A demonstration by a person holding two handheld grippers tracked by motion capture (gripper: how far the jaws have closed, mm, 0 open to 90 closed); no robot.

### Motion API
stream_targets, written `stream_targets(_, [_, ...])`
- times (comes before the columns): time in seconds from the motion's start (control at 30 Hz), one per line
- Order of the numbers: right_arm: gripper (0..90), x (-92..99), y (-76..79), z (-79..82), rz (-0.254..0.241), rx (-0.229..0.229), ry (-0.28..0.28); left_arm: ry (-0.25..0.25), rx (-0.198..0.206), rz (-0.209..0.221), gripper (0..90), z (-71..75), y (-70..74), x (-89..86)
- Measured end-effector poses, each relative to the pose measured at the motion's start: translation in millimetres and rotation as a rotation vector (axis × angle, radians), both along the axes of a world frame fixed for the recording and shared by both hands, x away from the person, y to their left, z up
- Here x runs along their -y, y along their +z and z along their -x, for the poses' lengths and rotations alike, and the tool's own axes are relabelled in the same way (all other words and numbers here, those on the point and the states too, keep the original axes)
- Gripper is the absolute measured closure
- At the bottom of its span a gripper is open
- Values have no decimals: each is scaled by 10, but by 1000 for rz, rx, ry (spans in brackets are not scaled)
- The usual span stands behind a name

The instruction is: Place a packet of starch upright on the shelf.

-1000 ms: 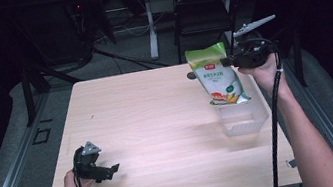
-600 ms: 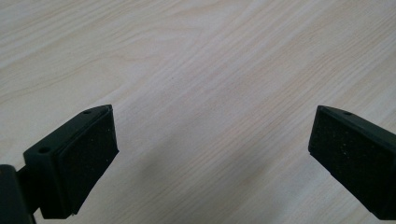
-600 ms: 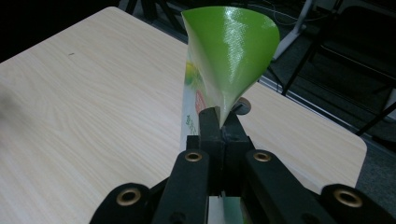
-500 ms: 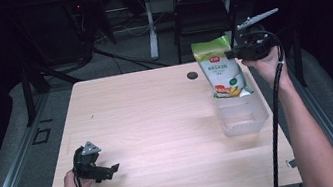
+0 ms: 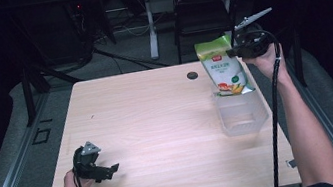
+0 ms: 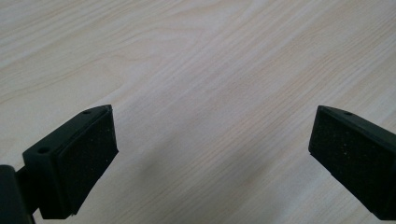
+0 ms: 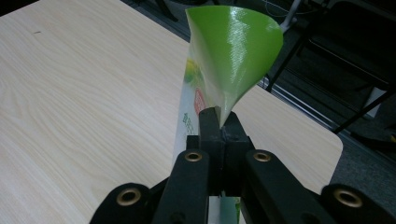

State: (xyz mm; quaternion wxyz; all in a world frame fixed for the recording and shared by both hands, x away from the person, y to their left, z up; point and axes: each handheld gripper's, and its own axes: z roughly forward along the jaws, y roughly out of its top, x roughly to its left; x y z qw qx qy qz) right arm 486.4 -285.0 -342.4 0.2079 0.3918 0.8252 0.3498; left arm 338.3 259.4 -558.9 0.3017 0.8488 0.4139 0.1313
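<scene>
A green snack bag (image 5: 221, 66) hangs upright over the far end of a clear plastic container (image 5: 241, 113) at the table's right side. My right gripper (image 5: 235, 51) is shut on the bag's upper right edge. In the right gripper view the closed jaws pinch the curled green top of the bag (image 7: 233, 46), with my right gripper (image 7: 219, 122) just below it. My left gripper (image 5: 110, 172) rests near the table's front left corner, apart from the bag. Its jaws stand wide open over bare wood, and between them my left gripper (image 6: 215, 123) holds nothing.
The light wooden table (image 5: 159, 125) has a small black round spot (image 5: 192, 75) near its far edge. A dark chair (image 5: 207, 11) and desk legs stand behind the table. The table's right edge lies close to the container.
My right gripper has carried the bag a little to the right and toward the far edge, so that it hangs over the container's far end. The left gripper has stayed in place.
</scene>
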Motion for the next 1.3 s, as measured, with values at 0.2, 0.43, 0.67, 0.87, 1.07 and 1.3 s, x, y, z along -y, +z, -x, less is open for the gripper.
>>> stream_targets(0.2, [900, 2, -66, -83, 29, 4, 8, -3, -1, 2, 8, 0, 0, -1])
stream_targets(0.43, [900, 4, -151, -169, 33, 12, 16, -1, -2, 4, 8, 1, -1, -1])
stream_targets(0.67, [900, -29, -272, -259, 61, 7, 40, -3, -4, 2, 8, 0, -1, -1])
stream_targets(0.87, [900, -34, -349, -316, 78, 24, 34, -5, -2, 5, 8, 1, -1, -3])
stream_targets(1.07, [900, -47, -404, -359, 132, 42, 18, -7, 0, 5, 8, 5, 4, -1])
stream_targets(1.3, [900, -97, -454, -376, 202, 64, 5, -6, -2, 3, 8, 4, 3, 0])
